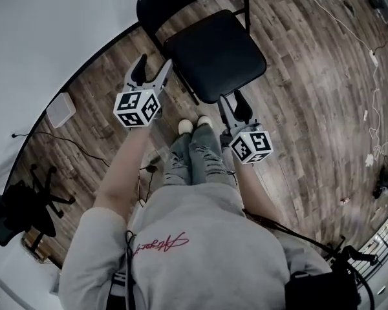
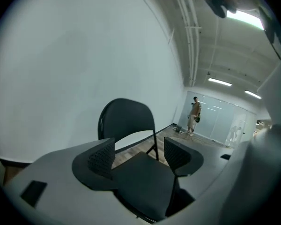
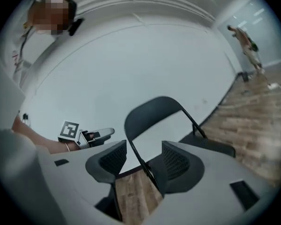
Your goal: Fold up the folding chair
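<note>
— Nothing of the fold is done yet, as far as I can see. Your folding chair (image 1: 216, 53) stands fully open on the wooden floor (image 1: 310, 108), close to the edge where the floor meets the white wall (image 1: 45, 31). Its seat (image 2: 143, 182) lies flat and its backrest (image 2: 126, 118) is upright.

— Agreed. Your left gripper (image 2: 139, 151) has its jaws spread wide and holds nothing. The seat shows in the gap, but it lies beyond the pads. From the head view you're just beside the seat's left edge, not on it.

— Your right gripper (image 3: 144, 156) is parted too, a little less widely. A frame tube (image 3: 139, 161) of the chair runs through the gap in the right gripper view, yet neither pad presses on it, so you hold nothing there either. You're at the seat's front right corner.

— So everything is left, I'd judge: you need a grip on the chair, then the seat has to swing up against the backrest so the legs close together.

— You're lined up on either side of the seat, which looks a fair place to begin.
</note>
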`<action>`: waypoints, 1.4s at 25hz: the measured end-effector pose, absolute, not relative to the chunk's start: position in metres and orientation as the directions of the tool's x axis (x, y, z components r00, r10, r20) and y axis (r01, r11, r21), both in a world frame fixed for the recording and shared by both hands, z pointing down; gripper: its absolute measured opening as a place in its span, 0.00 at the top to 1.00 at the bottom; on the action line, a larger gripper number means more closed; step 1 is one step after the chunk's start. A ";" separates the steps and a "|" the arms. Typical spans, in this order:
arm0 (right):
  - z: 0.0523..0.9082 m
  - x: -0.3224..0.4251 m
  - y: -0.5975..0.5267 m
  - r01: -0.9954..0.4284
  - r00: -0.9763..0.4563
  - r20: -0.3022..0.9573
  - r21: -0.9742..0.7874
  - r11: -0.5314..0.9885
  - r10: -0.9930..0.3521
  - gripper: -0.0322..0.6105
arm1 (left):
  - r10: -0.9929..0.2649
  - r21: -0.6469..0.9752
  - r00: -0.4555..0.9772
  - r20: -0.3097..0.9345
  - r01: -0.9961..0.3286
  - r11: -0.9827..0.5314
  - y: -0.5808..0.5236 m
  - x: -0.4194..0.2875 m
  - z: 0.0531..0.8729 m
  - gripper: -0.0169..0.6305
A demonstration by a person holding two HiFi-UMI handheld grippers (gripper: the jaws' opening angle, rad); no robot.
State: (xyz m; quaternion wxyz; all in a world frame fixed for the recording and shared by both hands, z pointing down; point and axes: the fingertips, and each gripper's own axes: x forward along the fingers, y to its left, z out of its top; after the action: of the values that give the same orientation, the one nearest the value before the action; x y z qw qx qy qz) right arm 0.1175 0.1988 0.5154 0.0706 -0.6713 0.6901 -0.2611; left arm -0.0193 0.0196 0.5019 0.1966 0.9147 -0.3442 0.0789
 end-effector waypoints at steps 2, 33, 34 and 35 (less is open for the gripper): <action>0.583 0.135 0.212 -0.812 -0.020 0.358 -0.551 -0.193 -0.934 0.59 | -0.599 0.318 0.727 0.335 -0.686 -0.655 -0.013 -0.028 0.536 0.47; 0.837 0.128 0.194 -0.119 -0.418 0.150 -0.987 -0.109 -0.896 0.54 | -0.341 0.259 0.886 0.314 -0.425 -0.867 -0.115 0.035 0.627 0.95; 0.837 0.130 0.194 -0.103 -0.404 0.151 -0.987 -0.120 -0.902 0.54 | -0.316 0.277 0.898 0.305 -0.401 -0.873 -0.113 0.036 0.624 0.95; 0.837 0.132 0.194 -0.091 -0.395 0.152 -0.988 -0.126 -0.906 0.54 | -0.291 0.304 0.911 0.292 -0.376 -0.875 -0.111 0.036 0.621 0.95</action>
State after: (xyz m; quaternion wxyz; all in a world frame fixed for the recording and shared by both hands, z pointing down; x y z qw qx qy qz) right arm 0.1316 0.1944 0.8373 0.3338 -0.4369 0.5705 -0.6101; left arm 0.0357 -0.1113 0.6212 0.1795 0.9609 -0.1736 0.1194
